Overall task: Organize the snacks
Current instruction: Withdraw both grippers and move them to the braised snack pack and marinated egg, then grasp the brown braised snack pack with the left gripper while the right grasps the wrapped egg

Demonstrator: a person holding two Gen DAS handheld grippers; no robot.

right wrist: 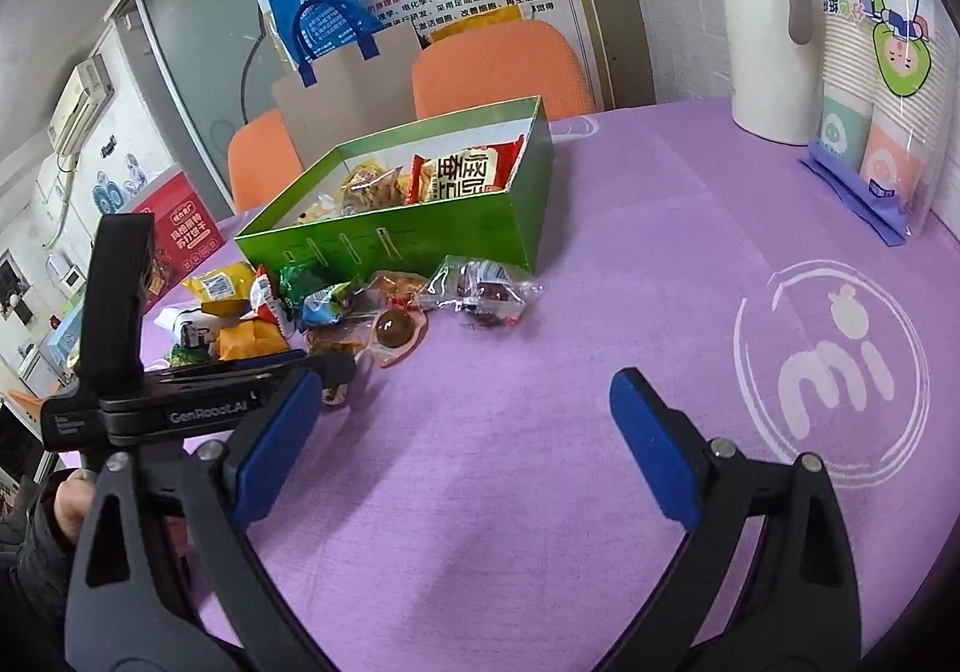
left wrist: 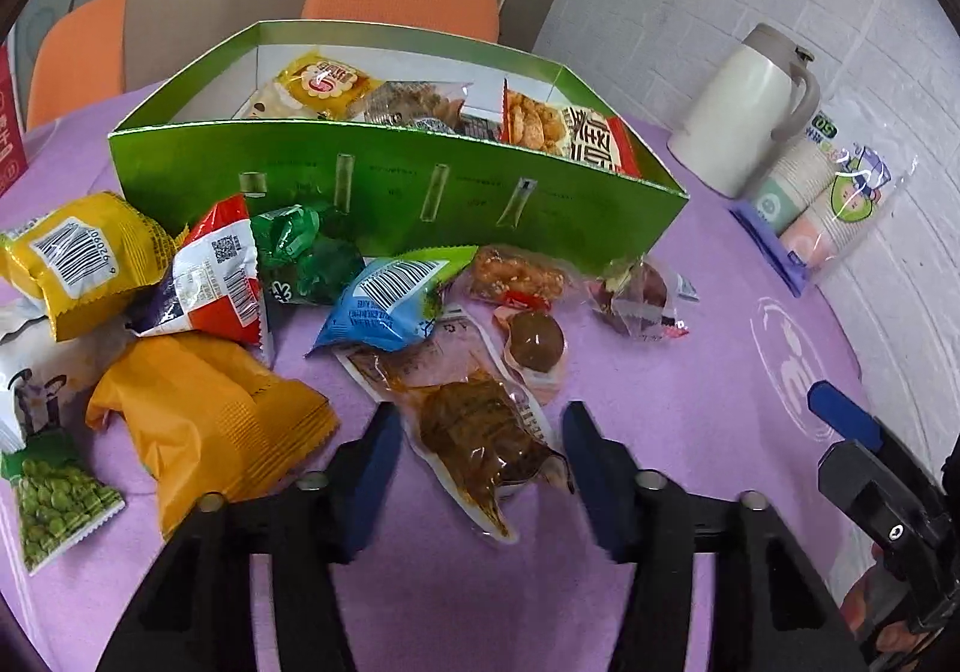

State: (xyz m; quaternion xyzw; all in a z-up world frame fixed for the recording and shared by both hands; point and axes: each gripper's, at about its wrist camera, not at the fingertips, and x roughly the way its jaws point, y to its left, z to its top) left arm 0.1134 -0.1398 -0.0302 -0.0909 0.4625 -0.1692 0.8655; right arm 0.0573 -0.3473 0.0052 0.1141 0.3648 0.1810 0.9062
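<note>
my left gripper (left wrist: 480, 450) straddles the clear vacuum pouch of brown marinated meat (left wrist: 480, 432) lying on the purple tablecloth (left wrist: 690, 372); blue pads sit on either side of the pouch with a visible gap on both sides, so not gripping yet, jaws part-way in with the pouch between them; my right gripper (right wrist: 468, 432) hangs wide open over bare cloth, holding nothing, well apart from the snacks

the green cardboard box (left wrist: 390, 186) stands just behind the loose pile and is already partly filled with packets; that's where the pouch should go, I judge

risks from here: the pouch is flat, slick and floppy; if the pads close on the thin sealed edge rather than the bulky middle it could slide out on the lift; its far end lies under or against the blue-and-green packet with a barcode (left wrist: 390, 306) and just beside the round brown egg-like snack in clear wrap (left wrist: 536, 342), so pulling up may drag or flick those along; the orange foil packet (left wrist: 204, 420) is near my left finger (left wrist: 372, 468) and could get nudged; pressing down too hard may bunch the cloth; the box's near wall is tall, so a low carry could bump the pouch into it and shove the box
</note>
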